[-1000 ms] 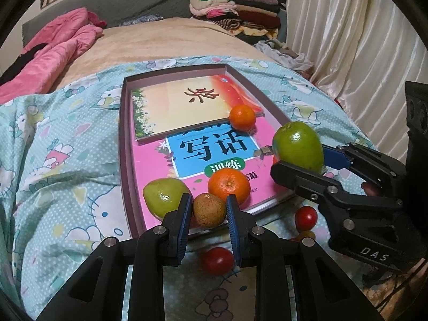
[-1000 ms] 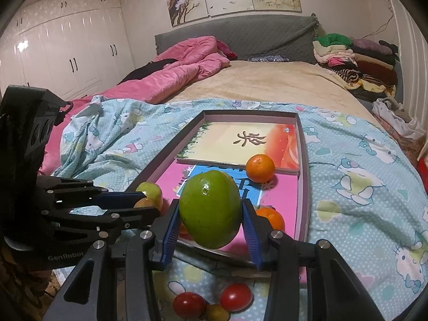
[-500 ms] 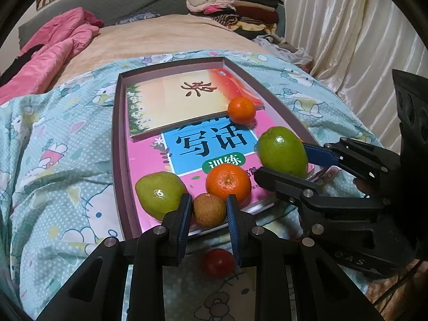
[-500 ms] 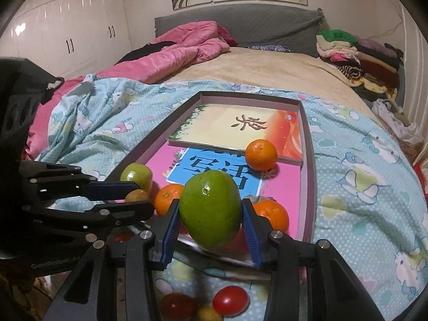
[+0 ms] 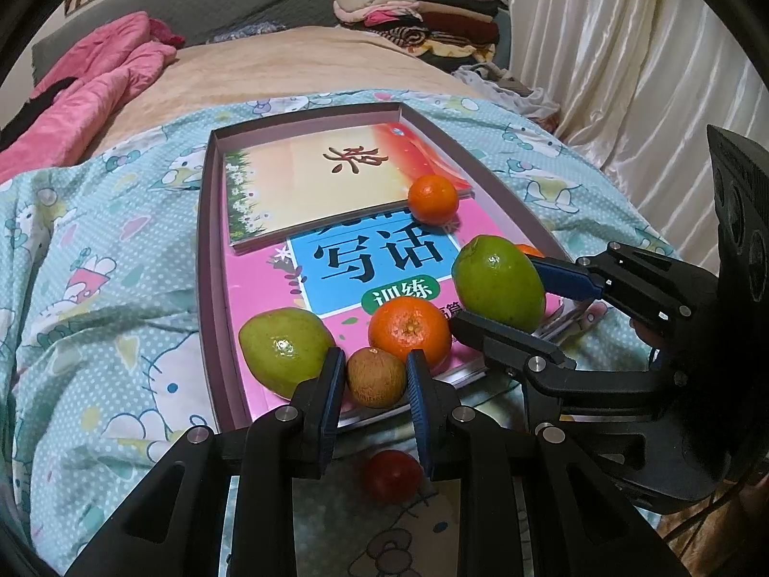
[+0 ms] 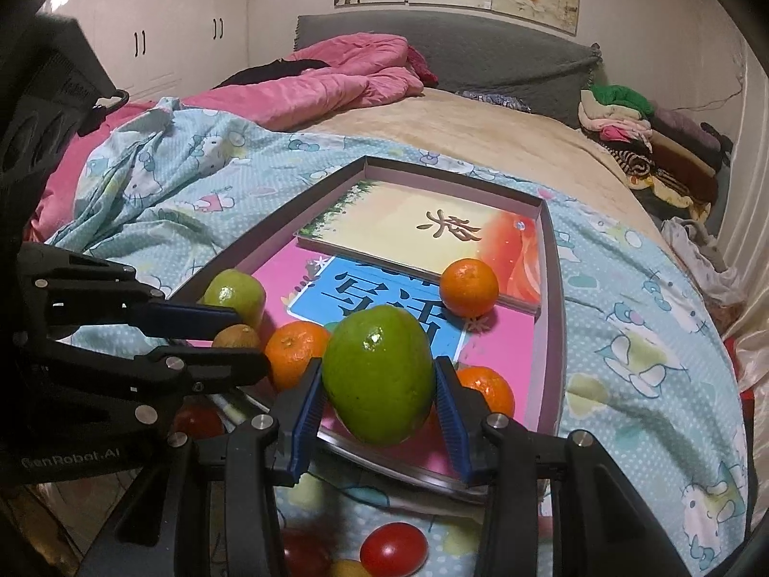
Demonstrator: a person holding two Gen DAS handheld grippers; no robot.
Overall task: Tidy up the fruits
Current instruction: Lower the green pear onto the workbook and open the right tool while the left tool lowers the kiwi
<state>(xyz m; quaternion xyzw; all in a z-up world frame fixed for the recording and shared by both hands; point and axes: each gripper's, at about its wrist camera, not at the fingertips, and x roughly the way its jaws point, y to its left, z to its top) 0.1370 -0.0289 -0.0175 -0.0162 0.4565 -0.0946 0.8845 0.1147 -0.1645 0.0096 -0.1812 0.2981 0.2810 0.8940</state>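
My left gripper [image 5: 376, 375] is shut on a small brown fruit [image 5: 376, 377], held over the near edge of a shallow box tray [image 5: 205, 259]. In the tray lie a green fruit [image 5: 283, 348], an orange [image 5: 410, 332] and a farther orange [image 5: 432, 198]. My right gripper [image 6: 379, 384] is shut on a big green fruit [image 6: 378, 377], hanging over the tray's near right part; that fruit [image 5: 497, 283] also shows in the left wrist view. Another orange [image 6: 485, 389] sits behind its right finger. The left gripper [image 6: 230, 336] appears at the left of the right wrist view.
Two books [image 5: 336, 182] line the tray bottom. Red cherry tomatoes [image 6: 393, 548] and a small yellow one [image 6: 348, 568] lie on the blue cartoon bedspread [image 5: 96, 288] in front of the tray. Pink quilt [image 6: 336, 72], folded clothes [image 5: 423, 14] and curtains [image 5: 649, 72] lie beyond.
The right gripper with the big green fruit has shifted inward over the tray and a little lower, rolling slightly. The left gripper and its brown fruit have stayed put.
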